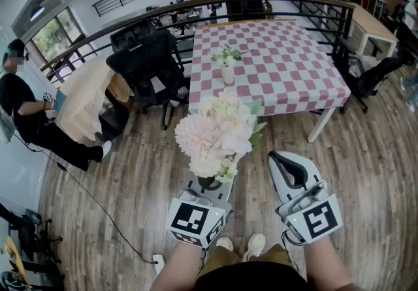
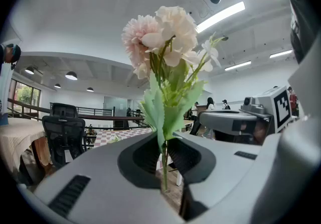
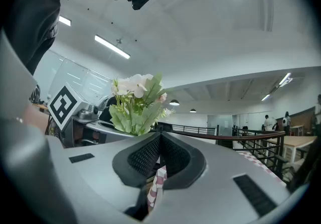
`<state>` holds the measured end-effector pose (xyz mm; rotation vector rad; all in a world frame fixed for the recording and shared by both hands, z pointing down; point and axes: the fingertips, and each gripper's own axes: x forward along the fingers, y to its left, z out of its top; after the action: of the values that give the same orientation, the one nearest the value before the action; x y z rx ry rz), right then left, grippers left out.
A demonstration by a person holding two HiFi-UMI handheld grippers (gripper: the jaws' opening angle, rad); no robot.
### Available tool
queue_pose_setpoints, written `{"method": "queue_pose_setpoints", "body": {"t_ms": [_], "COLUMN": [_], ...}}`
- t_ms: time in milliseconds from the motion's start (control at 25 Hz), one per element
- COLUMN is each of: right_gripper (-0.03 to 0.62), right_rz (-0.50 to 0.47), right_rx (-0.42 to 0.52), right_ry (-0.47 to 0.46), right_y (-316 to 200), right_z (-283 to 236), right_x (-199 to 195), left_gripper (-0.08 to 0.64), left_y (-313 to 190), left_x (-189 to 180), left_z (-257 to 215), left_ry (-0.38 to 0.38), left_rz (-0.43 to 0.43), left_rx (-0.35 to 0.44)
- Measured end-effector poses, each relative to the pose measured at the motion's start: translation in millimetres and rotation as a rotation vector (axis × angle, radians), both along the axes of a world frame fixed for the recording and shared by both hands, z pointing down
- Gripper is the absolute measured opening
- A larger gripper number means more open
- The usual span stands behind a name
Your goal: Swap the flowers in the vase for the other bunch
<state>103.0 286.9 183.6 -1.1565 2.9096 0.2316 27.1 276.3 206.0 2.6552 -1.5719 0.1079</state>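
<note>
A bunch of pale pink and cream flowers (image 1: 215, 133) stands upright in my left gripper (image 1: 210, 182), which is shut on its green stem (image 2: 164, 168); the blooms (image 2: 163, 42) rise above the jaws. My right gripper (image 1: 282, 158) is beside it to the right, shut with nothing held; through the slit under its pads (image 3: 168, 157) shows checked cloth. Ahead stands a table with a pink-and-white checked cloth (image 1: 294, 68). On it is a white vase (image 1: 227, 74) holding small white flowers (image 1: 226, 56). Both grippers are well short of the table.
Black office chairs (image 1: 147, 64) stand at the table's left, another (image 1: 379, 74) at its right. A person (image 1: 26, 113) sits at far left by a draped table (image 1: 85, 100). A curved railing (image 1: 196, 6) runs behind. A cable (image 1: 98, 205) trails over the wood floor.
</note>
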Motion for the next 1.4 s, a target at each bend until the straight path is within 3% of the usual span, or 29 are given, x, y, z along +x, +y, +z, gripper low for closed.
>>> {"method": "queue_pose_setpoints", "body": {"t_ms": [880,1400], "right_gripper": [0.032,0.032], "right_rz": [-0.029,-0.056], "right_rx": [0.016,0.034], "right_ry": [-0.012,-0.031], "right_y": [12,17], "right_z": [-5,-7], "right_x": [18,28], "left_gripper": [0.049,0.049], "left_y": [8,10], "left_x": [10,26], "left_z": [-5,-7], "left_ry": [0.014,-0.016], "left_rz": [-0.039,-0.042], "left_rx": [0.0,0.008]}}
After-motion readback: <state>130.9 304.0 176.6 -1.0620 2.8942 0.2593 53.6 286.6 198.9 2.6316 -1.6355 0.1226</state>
